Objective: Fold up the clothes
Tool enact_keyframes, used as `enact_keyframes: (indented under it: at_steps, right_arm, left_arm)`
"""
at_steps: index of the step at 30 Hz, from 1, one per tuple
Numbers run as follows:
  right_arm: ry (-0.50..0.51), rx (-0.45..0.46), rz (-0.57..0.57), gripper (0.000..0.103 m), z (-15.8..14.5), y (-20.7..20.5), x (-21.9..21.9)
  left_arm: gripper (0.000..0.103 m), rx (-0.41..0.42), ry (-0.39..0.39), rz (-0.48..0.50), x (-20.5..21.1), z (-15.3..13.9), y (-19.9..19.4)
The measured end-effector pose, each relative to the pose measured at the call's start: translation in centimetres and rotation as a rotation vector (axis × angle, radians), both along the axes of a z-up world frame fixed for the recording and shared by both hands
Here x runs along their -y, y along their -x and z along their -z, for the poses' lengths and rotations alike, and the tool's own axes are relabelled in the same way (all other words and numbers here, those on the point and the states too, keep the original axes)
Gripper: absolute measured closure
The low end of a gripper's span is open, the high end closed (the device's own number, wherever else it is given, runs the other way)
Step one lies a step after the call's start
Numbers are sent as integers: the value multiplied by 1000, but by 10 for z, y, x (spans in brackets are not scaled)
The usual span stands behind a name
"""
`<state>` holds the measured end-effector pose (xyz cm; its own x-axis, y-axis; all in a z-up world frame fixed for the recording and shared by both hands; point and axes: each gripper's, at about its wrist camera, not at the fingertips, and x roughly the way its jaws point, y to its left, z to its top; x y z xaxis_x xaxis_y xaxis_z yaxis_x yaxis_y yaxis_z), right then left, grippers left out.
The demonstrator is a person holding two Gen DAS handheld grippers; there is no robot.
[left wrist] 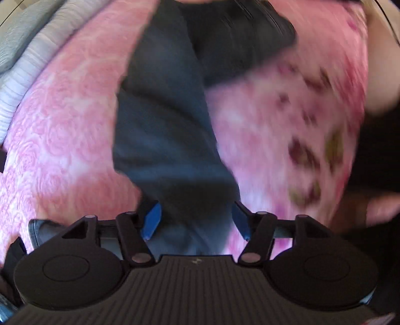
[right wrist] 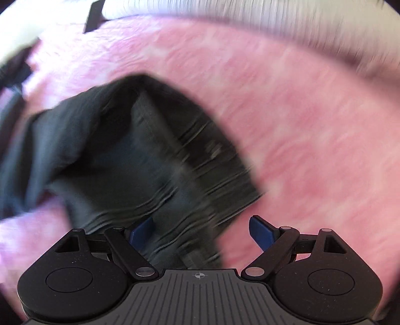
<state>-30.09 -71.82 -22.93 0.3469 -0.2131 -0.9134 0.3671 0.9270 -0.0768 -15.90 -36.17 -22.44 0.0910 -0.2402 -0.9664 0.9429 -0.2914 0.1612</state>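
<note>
A pink bedspread with a raised rose pattern (left wrist: 62,140) covers the bed and fills most of both wrist views, spreading out ahead of and to either side of each gripper; in the left wrist view its part to the right of the gripper shows blurred dark floral print. A pale ribbed blanket (left wrist: 22,67) lies along the far left edge beyond the left gripper, and a similar pale ribbed band (right wrist: 250,12) runs along the far edge ahead of the right gripper. The dark grey-blue denim garment (left wrist: 162,125) lies on the bedspread, stretching straight ahead from the left gripper (left wrist: 196,220) as a long strip; the same garment (right wrist: 120,155) sits bunched ahead and left of the right gripper (right wrist: 202,231). The left gripper's blue pads stand apart with the cloth lying between them, not pinched. The right gripper is likewise released, its blue pads spread wide over the garment's edge.
</note>
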Motion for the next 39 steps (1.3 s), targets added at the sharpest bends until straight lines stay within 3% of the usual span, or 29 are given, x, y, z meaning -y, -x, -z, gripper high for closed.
enact_keyframes:
  at_steps: [3,6,8,12,14,15,17,19,23,26,31,34,39]
  right_arm:
    - [114,74,-102,16,-29,-11,-37]
    - [150,125,-300,16,-47,-28,-94]
    - [138,132,-465,16,-46,-39,-139]
    - [111,76,-783,16,-22,-57,-226]
    - [56,-20,-845,16,2,-69,-256]
    - [19,-81,-857,16,15,-77,-270]
    - [-87,-159,-814,16,36,-93,-291]
    - [-205,-165,-703,16,49,-110,-295]
    - [-302,4,-405,17,40,-146,-283]
    - [-213,178,-283,17,-3,-177,-260]
    - [-50,361,-202,16,-46,-257,-201]
    - [15,408,-171,16,-53,-285,-173]
    - [70,410,-123,16,-63,-258,-146]
  left_arm:
    - [42,47,-6,52,-33,10,-5]
    - [41,163,40,191,-60,24,-15]
    - [41,271,88,350,-80,41,-17]
    - [42,441,171,566,-98,77,-42]
    - [46,400,184,514,-88,78,-65]
    - [46,315,187,453,-80,71,-79]
    - [47,181,230,290,-64,51,-109]
    - [47,85,274,154,-53,31,-136]
    - [47,63,374,23,-50,-5,-176]
    - [47,96,412,-104,-56,-25,-199]
    - [51,133,422,-304,-65,-42,-223]
    - [51,153,406,-310,-64,-37,-219]
    - [47,202,372,-201,-38,-6,-196]
